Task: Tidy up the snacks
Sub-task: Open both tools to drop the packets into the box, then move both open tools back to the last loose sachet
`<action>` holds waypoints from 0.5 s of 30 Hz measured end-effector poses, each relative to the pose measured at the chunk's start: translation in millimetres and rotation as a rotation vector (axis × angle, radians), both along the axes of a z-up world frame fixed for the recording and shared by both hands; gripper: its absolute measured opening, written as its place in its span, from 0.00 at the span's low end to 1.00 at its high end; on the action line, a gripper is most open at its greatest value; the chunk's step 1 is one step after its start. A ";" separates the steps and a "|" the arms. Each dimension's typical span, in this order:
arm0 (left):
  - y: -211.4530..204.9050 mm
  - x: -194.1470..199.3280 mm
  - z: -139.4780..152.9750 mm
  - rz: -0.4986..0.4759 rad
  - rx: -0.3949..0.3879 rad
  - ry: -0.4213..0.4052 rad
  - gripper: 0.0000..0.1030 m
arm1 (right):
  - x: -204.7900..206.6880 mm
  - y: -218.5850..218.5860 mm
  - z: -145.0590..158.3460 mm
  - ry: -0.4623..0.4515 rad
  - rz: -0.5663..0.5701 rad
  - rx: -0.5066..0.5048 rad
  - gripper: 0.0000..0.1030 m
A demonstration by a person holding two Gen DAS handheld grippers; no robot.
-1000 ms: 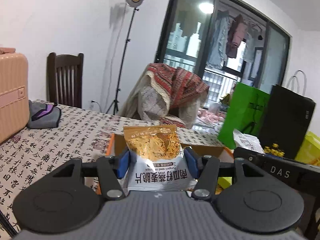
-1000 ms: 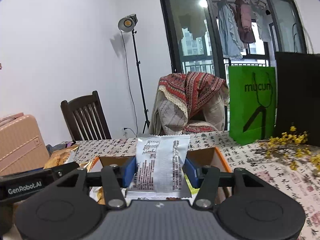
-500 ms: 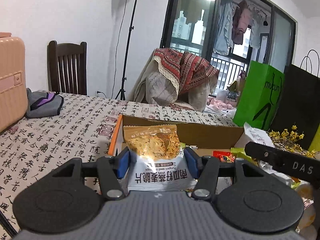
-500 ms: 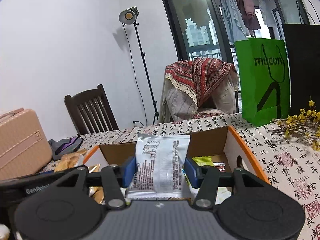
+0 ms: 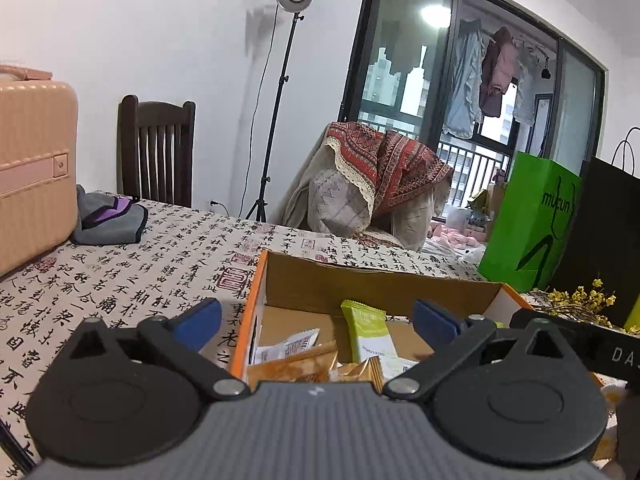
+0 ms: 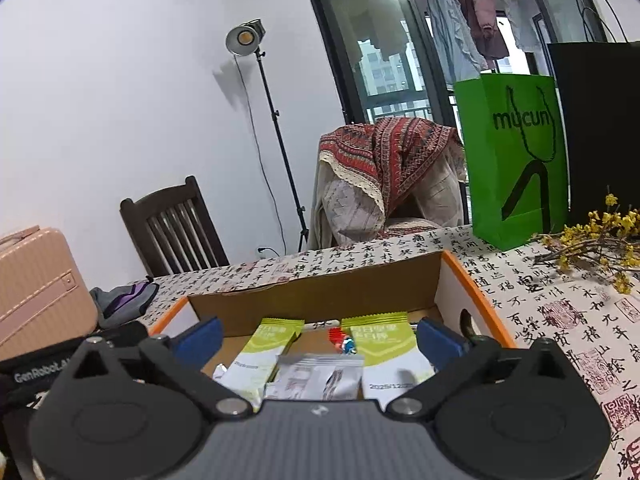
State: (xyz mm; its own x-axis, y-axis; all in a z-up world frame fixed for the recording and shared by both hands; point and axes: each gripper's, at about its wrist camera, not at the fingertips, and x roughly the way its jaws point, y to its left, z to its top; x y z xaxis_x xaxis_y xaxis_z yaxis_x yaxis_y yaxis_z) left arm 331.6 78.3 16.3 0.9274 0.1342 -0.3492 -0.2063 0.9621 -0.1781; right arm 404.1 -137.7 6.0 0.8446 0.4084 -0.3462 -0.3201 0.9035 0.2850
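An orange-rimmed cardboard box (image 5: pixel 256 292) sits on the script-printed tablecloth with snack packets inside. My left gripper (image 5: pixel 318 320) hangs over its left part, its jaws opening wide, nothing pressed between the blue pads (image 5: pixel 200 320). Below it lie a green packet (image 5: pixel 368 332), a white packet (image 5: pixel 286 348) and orange packets (image 5: pixel 296 368). My right gripper (image 6: pixel 320 338) is over the same box (image 6: pixel 468 280), jaws also opening, pads free. A silvery white packet (image 6: pixel 316 376) lies blurred beneath it, between two green packets (image 6: pixel 268 354) (image 6: pixel 384 344).
A pink suitcase (image 5: pixel 32 168) and a grey-purple pouch (image 5: pixel 108 220) stand at the table's left. A green paper bag (image 6: pixel 516 160), a black bag (image 6: pixel 600 128) and yellow flower sprigs (image 6: pixel 596 236) are at the right. Two chairs and a lamp stand are behind the table.
Both grippers have sunk toward the box and opened. The orange-and-white packet has left the left gripper and the white packet the right one; both now lie in the box.
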 end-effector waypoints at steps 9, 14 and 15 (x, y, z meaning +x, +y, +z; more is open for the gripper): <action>-1.3 -5.7 8.9 -0.002 -0.003 -0.021 1.00 | -6.8 -5.1 11.6 -0.020 -0.020 -0.008 1.00; -3.7 -14.1 21.5 -0.013 0.003 -0.049 1.00 | -21.8 -11.4 27.6 -0.045 -0.043 -0.023 1.00; -3.2 -16.4 24.9 -0.015 -0.002 -0.054 1.00 | -24.6 -13.8 29.1 -0.042 -0.043 -0.021 1.00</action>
State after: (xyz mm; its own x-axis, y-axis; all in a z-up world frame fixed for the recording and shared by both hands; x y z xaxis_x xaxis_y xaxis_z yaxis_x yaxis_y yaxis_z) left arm 315.2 75.1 41.3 0.9467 0.1198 -0.2989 -0.1823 0.9645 -0.1908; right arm 379.5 -151.5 35.1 0.8753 0.3643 -0.3179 -0.2919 0.9224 0.2531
